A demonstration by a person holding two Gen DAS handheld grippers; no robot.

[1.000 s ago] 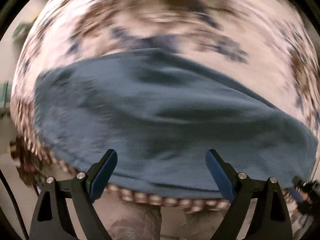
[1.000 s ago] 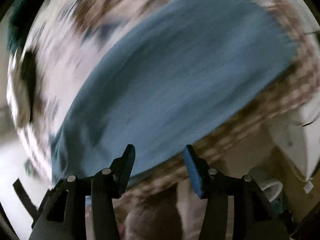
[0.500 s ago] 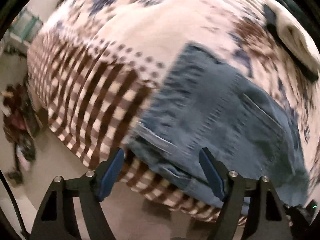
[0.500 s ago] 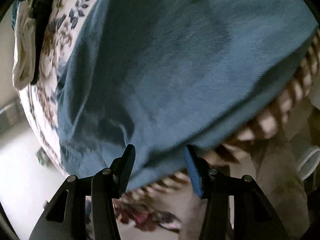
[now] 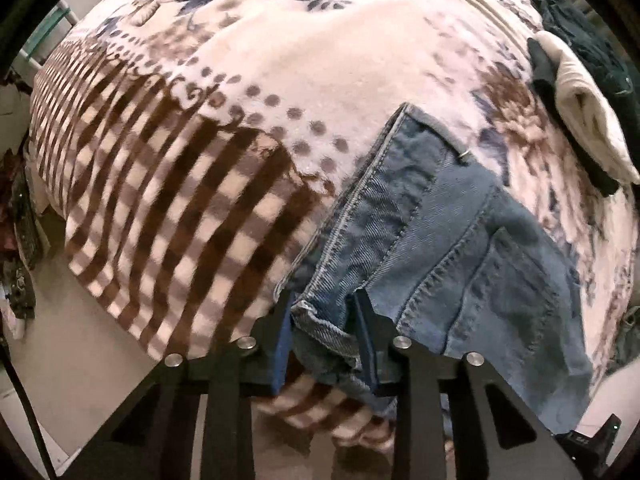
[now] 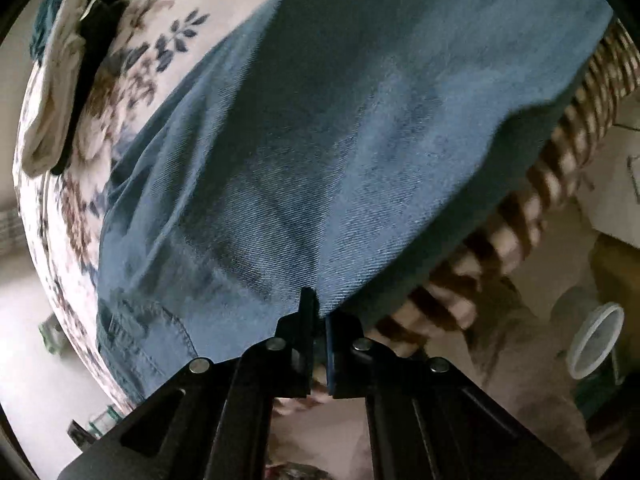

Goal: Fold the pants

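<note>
Blue jeans [image 5: 460,240] lie flat on a floral and checked blanket [image 5: 320,60] that covers a bed. In the left wrist view the waistband end, with seams and a pocket, reaches the bed's near edge. My left gripper [image 5: 322,304] points down there. Its jaws are closing, with the rolled denim corner pressed between the pads. In the right wrist view the plain denim of the jeans [image 6: 320,140] fills the frame. My right gripper [image 6: 318,304] is shut on the jeans' near edge, pinching a thin fold.
Folded cream and black clothes [image 5: 580,120] and a dark green garment [image 5: 592,40] lie at the far side of the bed; the cream clothes [image 6: 52,92] show in the right wrist view too. Beige floor [image 5: 80,360] lies beside the bed. A round white container [image 6: 596,340] stands on the floor.
Both grippers travelled along the jeans to the near edge. The left went from wide open to closed around the waistband corner. The right went from half open to shut on the denim edge.
</note>
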